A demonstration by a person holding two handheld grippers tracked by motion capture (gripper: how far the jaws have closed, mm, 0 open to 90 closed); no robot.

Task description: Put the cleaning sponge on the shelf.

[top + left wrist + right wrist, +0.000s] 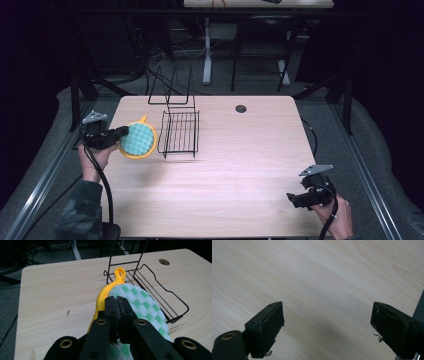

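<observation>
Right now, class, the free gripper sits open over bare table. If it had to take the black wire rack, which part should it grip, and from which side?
Grip the wire rack by a thin wire along its right-hand rim, coming from the open table on the right. The right gripper has a free path there, while the left gripper and its green-and-yellow pad crowd the rack's left side. A single wire probably suits narrow jaws.

A pale wooden table (240, 165) with a cable hole (241, 108) carries a black wire rack (180, 132)
</observation>
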